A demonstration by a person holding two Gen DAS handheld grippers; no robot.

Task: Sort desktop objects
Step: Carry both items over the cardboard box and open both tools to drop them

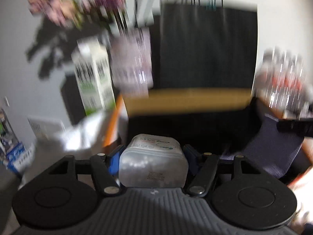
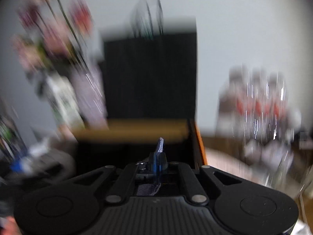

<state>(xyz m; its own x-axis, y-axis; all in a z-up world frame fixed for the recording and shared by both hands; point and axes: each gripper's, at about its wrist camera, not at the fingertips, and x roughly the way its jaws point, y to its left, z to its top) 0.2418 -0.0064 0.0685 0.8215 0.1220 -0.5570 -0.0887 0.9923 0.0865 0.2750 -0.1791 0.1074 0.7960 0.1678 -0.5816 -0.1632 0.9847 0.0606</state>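
We are carrying a translucent plastic tub point(image 1: 153, 164) in the left gripper's point(image 1: 152, 162) jaws and a dark blue cloth point(image 2: 159, 146) clenched in the right gripper's point(image 2: 157, 162) toward the black bin point(image 1: 187, 125); next we should be lowering both inside before releasing.

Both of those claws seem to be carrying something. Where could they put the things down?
The likeliest open spot is the dark box with the tan rim straight ahead; its inside looks empty, though blurred. Left of it a green-and-white carton and flowers crowd the surface; right of it stand shiny wrapped bottles.
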